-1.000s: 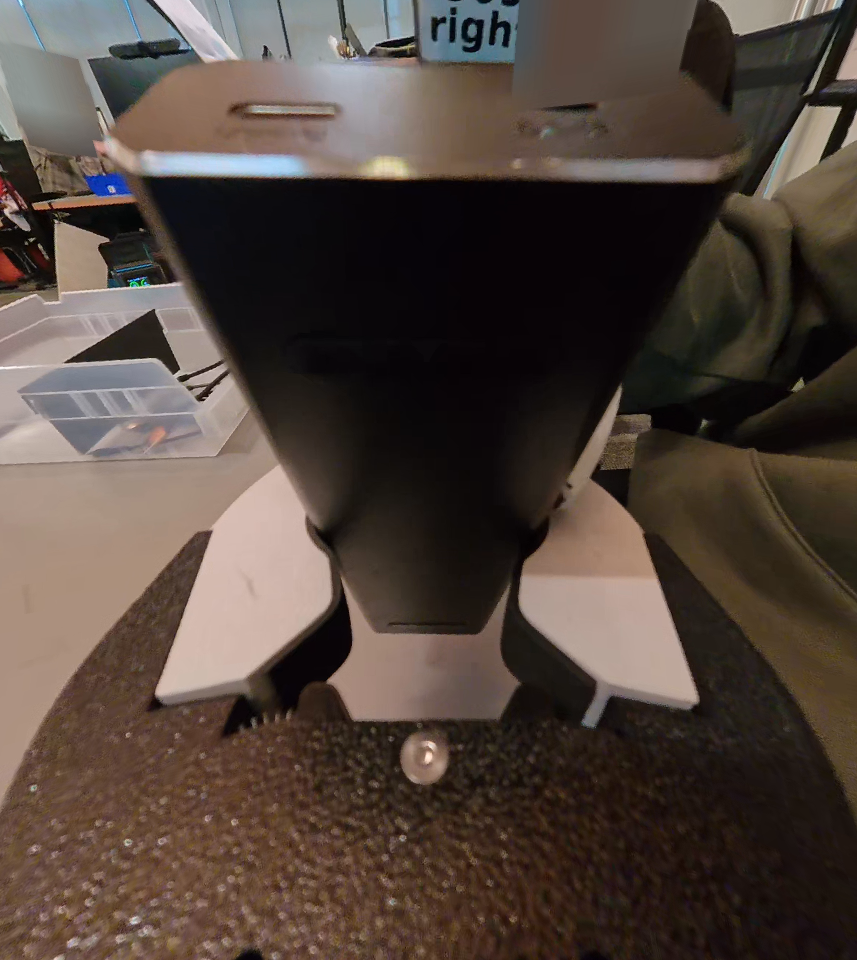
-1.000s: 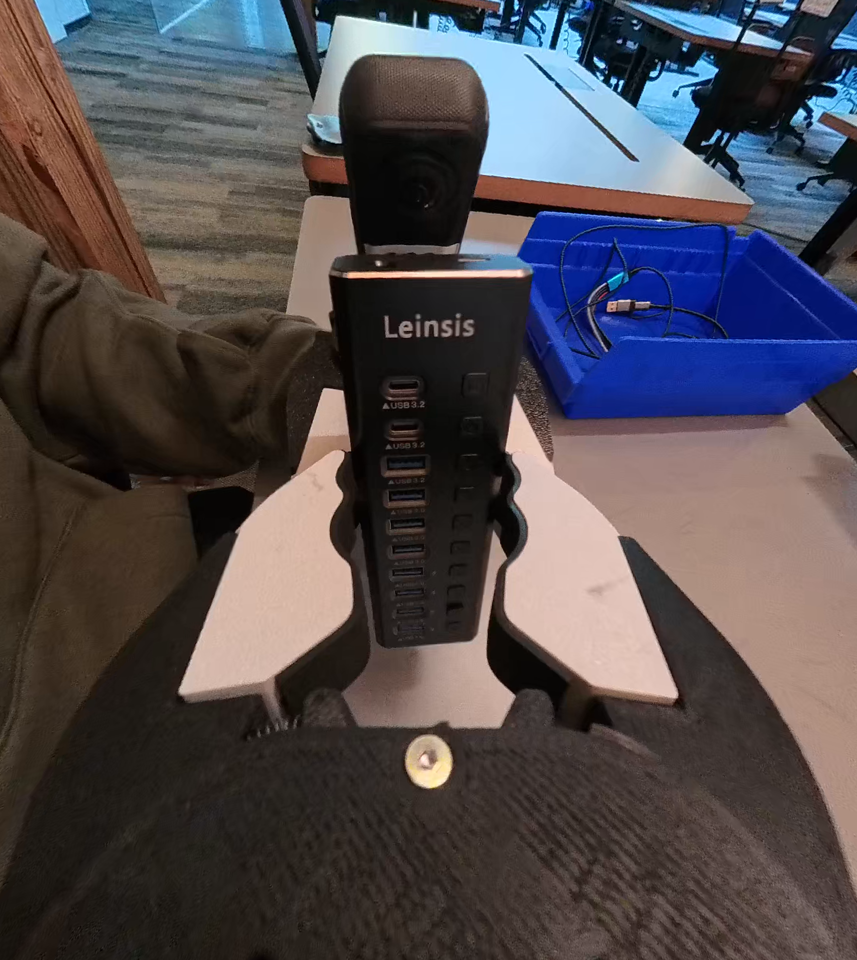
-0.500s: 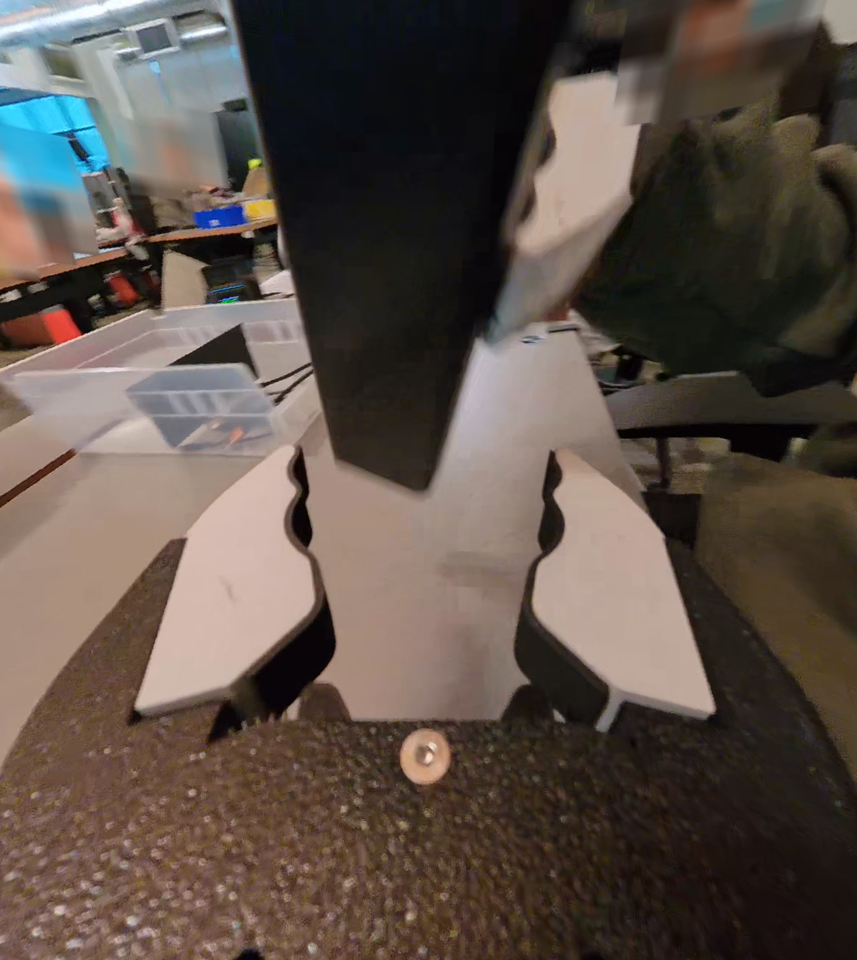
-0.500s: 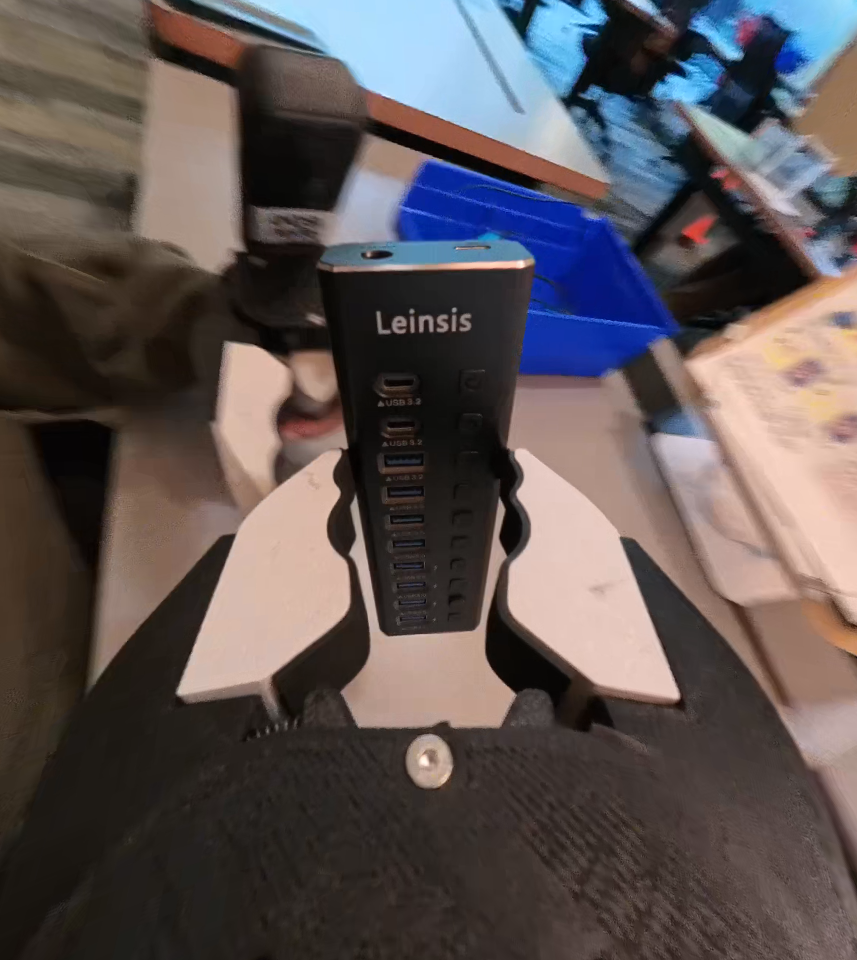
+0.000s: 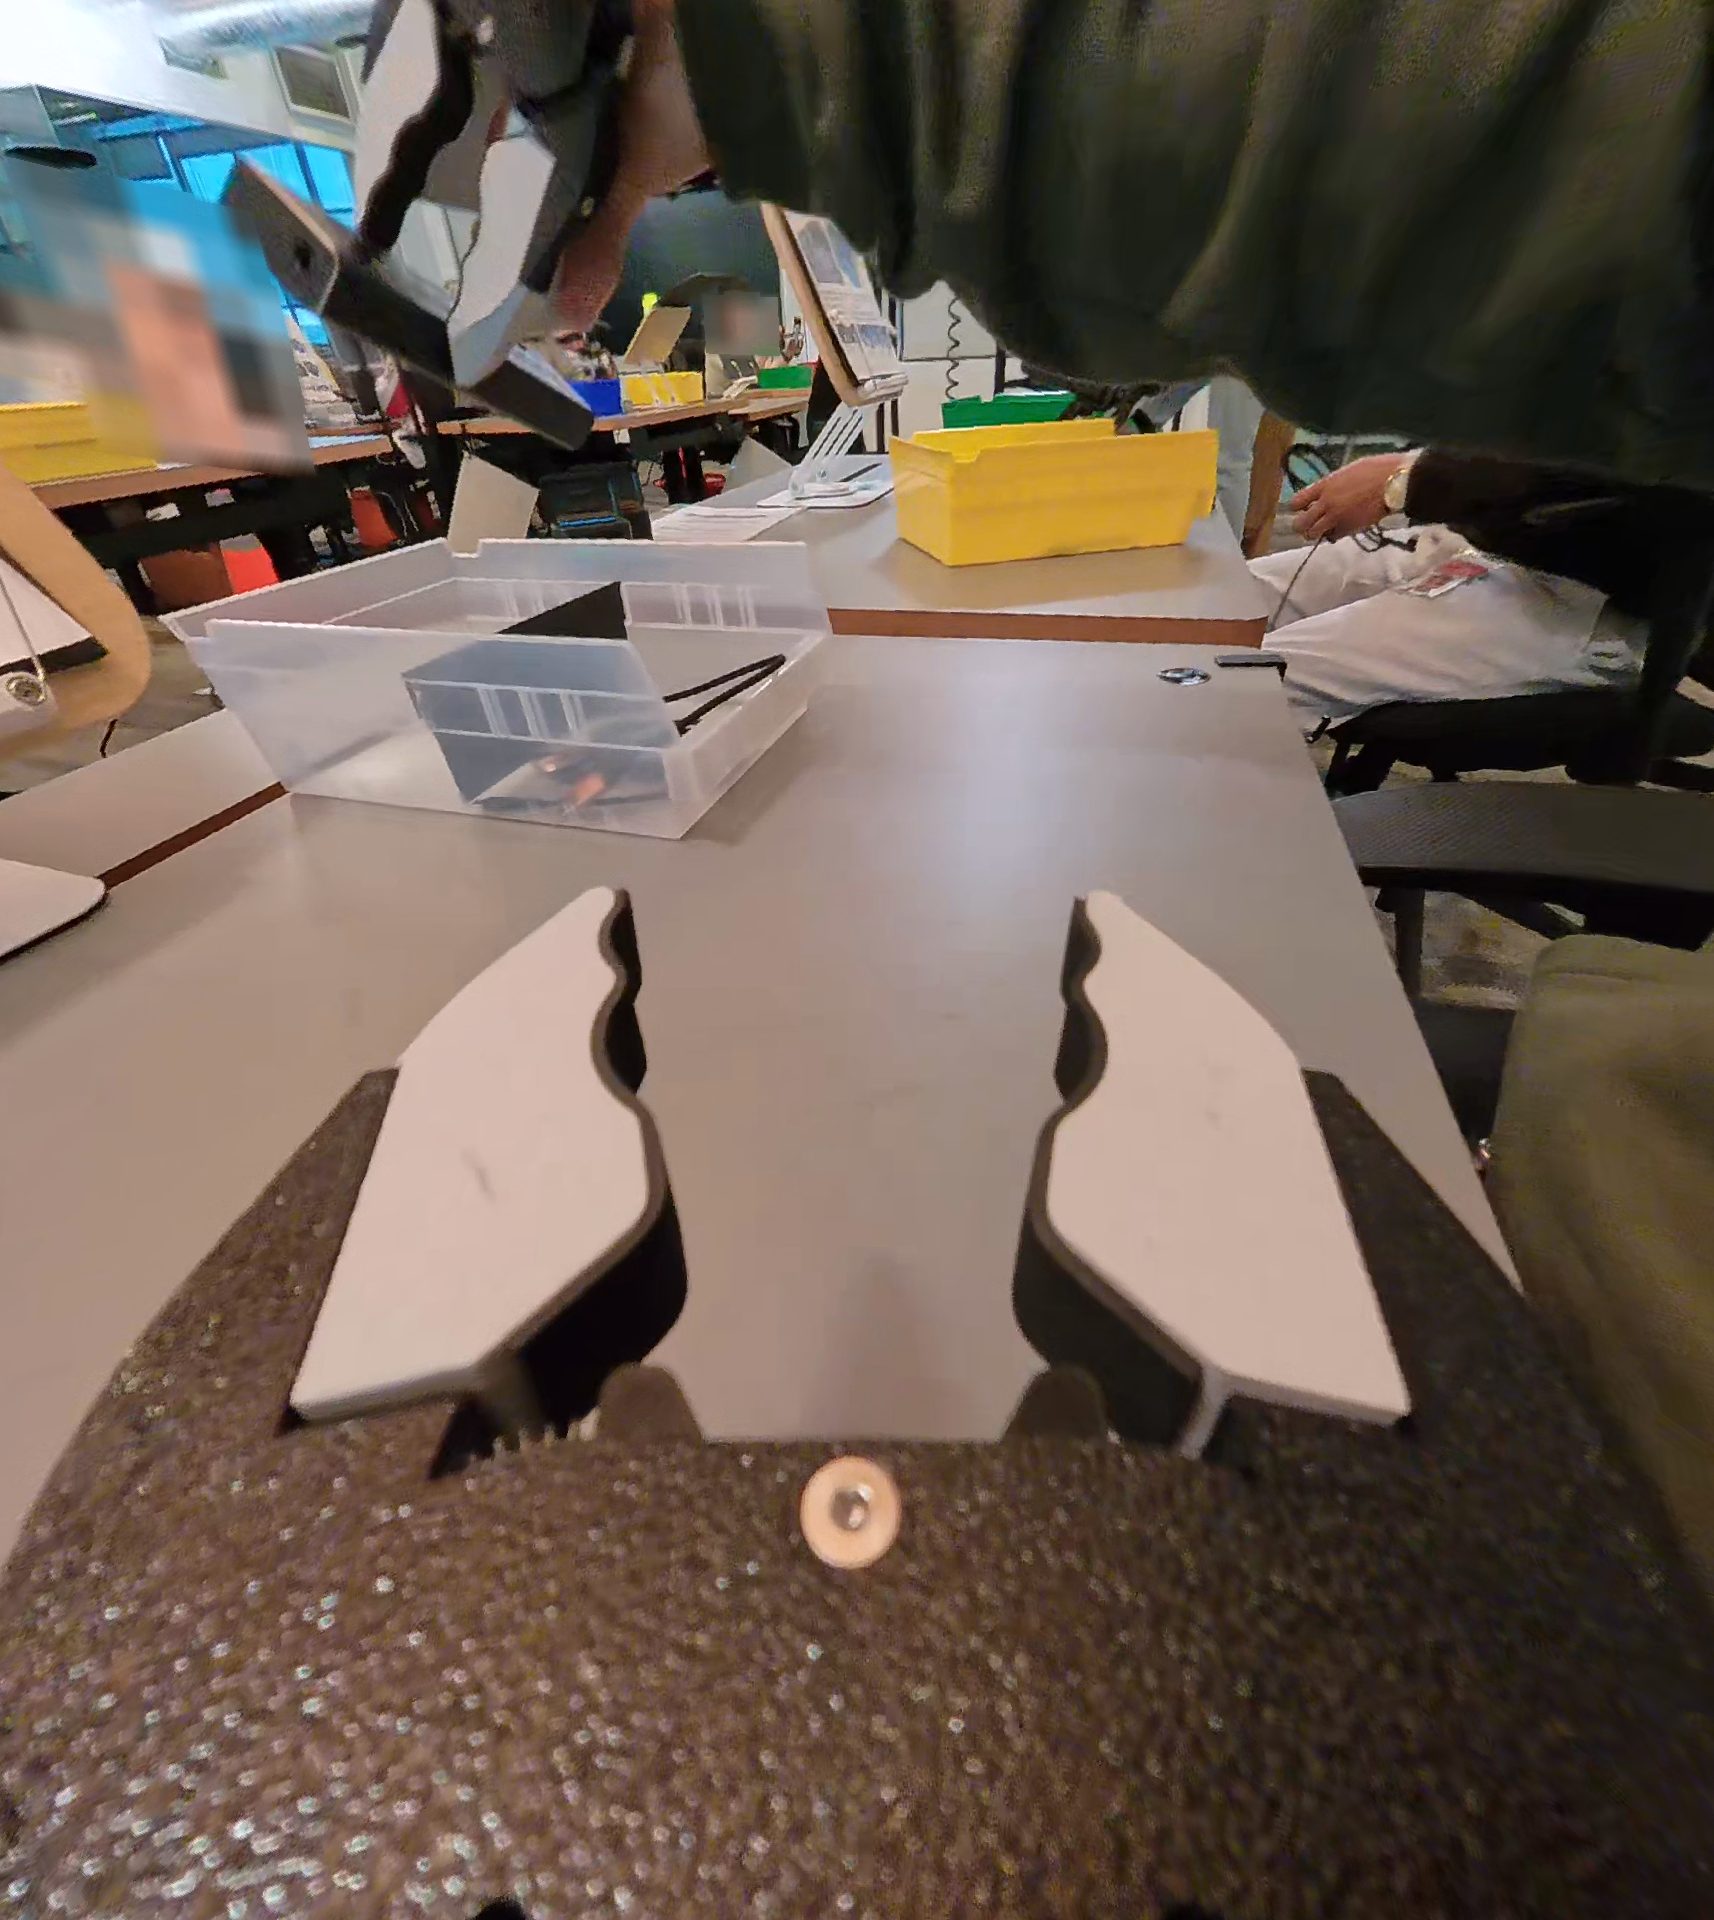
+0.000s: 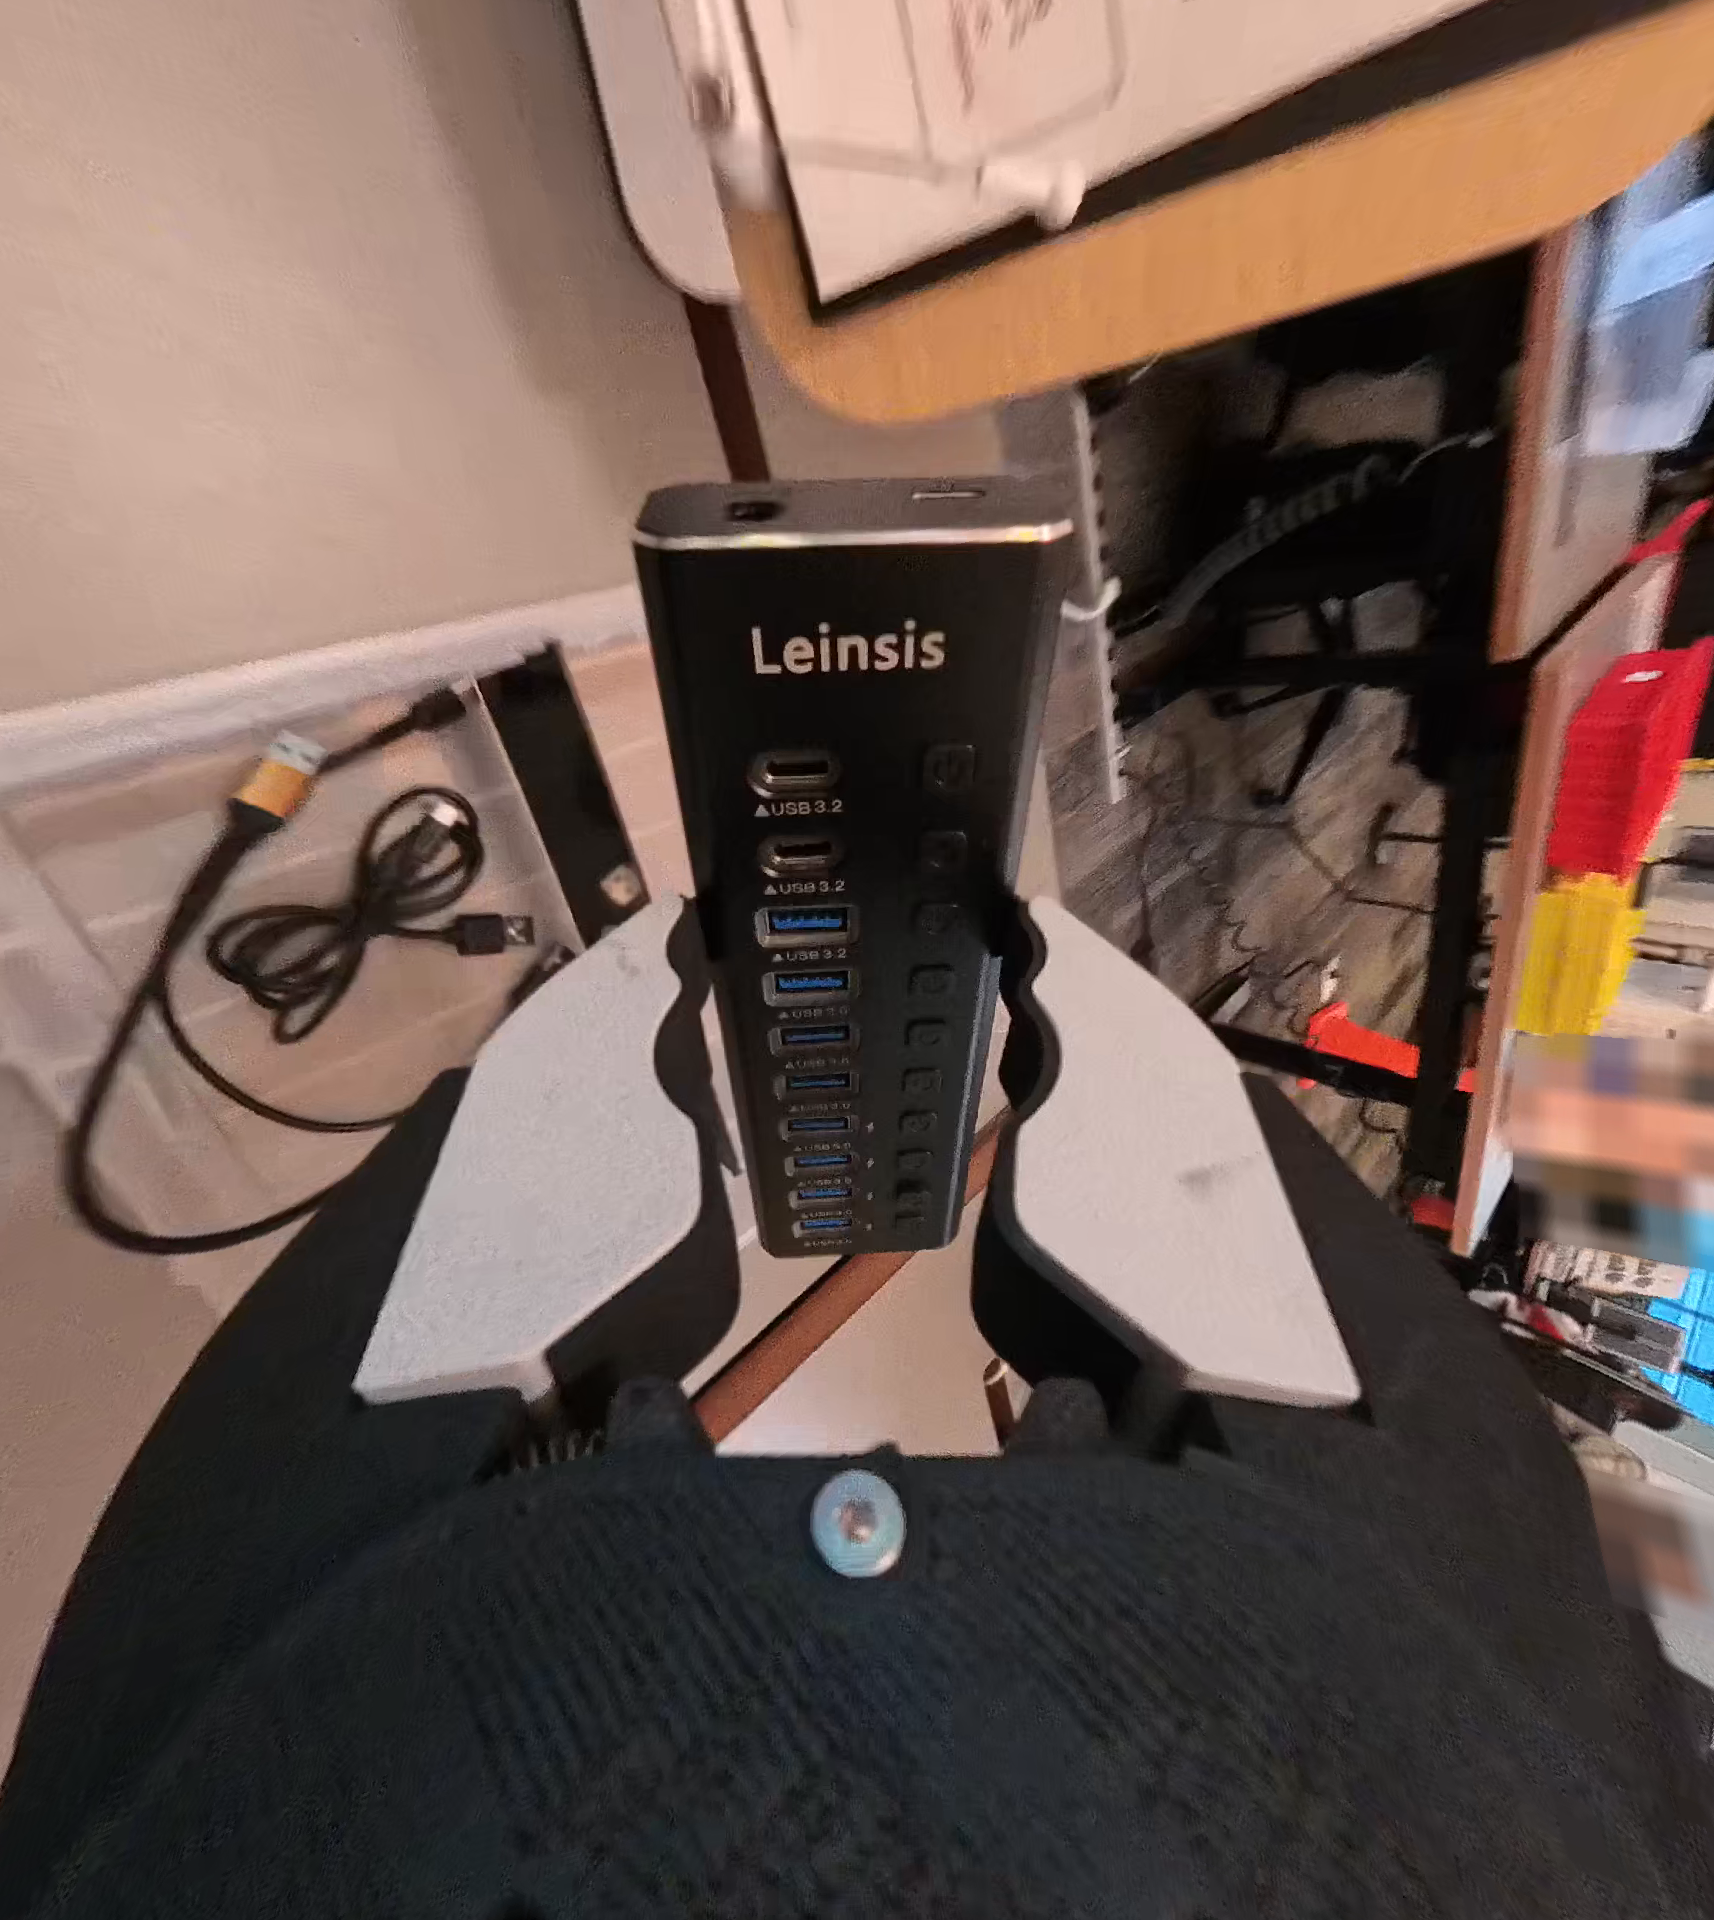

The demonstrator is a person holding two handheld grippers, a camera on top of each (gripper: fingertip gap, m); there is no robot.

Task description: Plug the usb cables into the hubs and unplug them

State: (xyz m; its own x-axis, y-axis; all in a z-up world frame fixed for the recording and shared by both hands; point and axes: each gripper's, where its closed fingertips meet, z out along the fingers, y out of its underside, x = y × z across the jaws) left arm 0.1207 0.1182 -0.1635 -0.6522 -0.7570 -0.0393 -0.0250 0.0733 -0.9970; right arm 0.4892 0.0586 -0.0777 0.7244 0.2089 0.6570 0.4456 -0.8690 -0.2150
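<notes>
Right gripper (image 6: pixel 853 925) clamped on black USB hub (image 6: pixel 858 831); left gripper (image 5: pixel 853 925) spread apart, empty, over grey table (image 5: pixel 936 748).

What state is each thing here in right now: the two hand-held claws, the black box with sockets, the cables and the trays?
Left gripper: open, empty, above the grey table.
Right gripper: shut on the black multi-port USB hub.
Hub: held off the table, ports empty.
Orange-tipped black cable: loose, unplugged, in the clear plastic tray.
Coiled black cable: bundled, unplugged, same tray.
Yellow plastic bin: upright; contents hidden.
</notes>
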